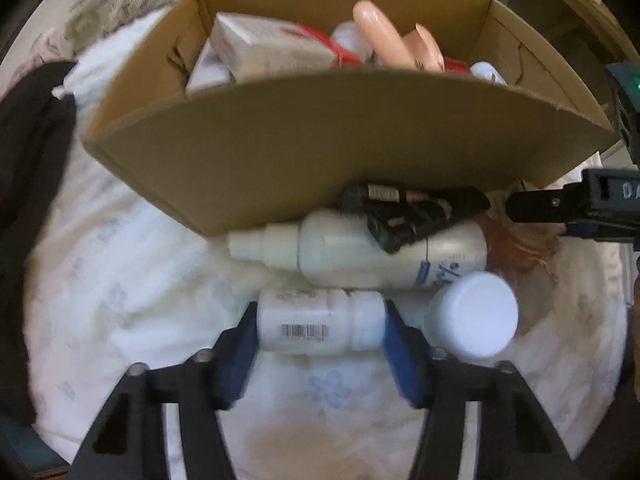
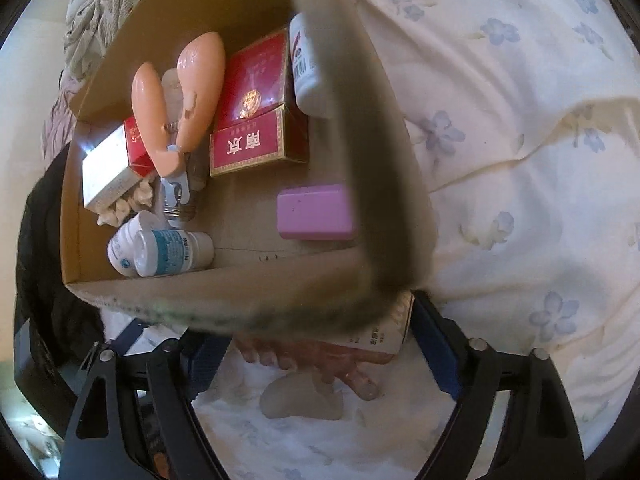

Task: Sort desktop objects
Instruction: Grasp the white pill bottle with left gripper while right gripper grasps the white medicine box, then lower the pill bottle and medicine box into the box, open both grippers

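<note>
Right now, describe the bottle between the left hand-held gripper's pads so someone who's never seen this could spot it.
Start at the cardboard box on the flowered bedding. In front of its near wall lies a big white spray bottle. Just nearer the camera lies the small white pill bottle, sideways between the left hand-held gripper's blue pads; it alone shows a barcode.

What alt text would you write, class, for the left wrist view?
The left gripper grips a small white bottle lying on floral bedding. Behind it lie a larger white bottle and a black object, against an open cardboard box of packets.
</note>
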{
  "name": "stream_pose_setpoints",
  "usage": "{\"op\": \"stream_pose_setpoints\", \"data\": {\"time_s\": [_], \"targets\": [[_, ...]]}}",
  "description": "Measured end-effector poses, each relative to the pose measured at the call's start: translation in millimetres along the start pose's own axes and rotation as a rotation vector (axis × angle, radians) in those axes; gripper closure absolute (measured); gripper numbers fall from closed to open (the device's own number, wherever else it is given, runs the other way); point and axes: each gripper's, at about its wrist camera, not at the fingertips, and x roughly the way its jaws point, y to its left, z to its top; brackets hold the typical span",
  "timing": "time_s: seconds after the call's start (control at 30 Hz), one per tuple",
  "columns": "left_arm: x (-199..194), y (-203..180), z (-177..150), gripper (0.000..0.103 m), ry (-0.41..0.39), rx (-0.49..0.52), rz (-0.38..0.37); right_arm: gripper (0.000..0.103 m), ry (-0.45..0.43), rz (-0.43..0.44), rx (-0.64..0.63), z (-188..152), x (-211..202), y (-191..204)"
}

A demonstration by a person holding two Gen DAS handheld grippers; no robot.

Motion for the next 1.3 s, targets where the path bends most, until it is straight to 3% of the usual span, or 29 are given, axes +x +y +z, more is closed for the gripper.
{"op": "stream_pose_setpoints", "data": {"time_s": [0.03, 0.43, 0.67, 0.73, 0.8, 0.93, 1.13, 1.3], "targets": [[-1, 1, -1, 0.046, -0.005, -0.005, -0.002, 0.029, 0.000, -0.017, -0.027, -1, 0, 3], [-29, 14, -13, 0.046, -0.073, -0.029, 0.001, 0.030, -0.025, 0.114, -0.091, -20, -31, 1], [-82, 22, -17, 0.046, -0.228, -0.056, -0.065, 0.030, -0.094, 0.222, -0.211, -25, -70, 26], [-94, 23, -9, 0.046, -0.250, -0.087, -0.115, 0.030, -0.122, 0.263, -0.268, -29, -83, 43], [-104, 14, 5, 0.046, -0.282, -0.078, -0.116, 0.030, -0.153, 0.276, -0.305, -30, -97, 54], [-117, 10, 29, 0.046, -0.311, -0.095, -0.132, 0.030, -0.195, 0.259, -0.343, -16, -97, 76], [-107, 8, 66, 0.046, -0.319, -0.067, -0.102, 0.030, -0.216, 0.179, -0.360, 16, -100, 84], [-89, 9, 86, 0.046, -0.320, -0.092, -0.147, 0.030, -0.234, 0.119, -0.371, 33, -90, 78]]}}
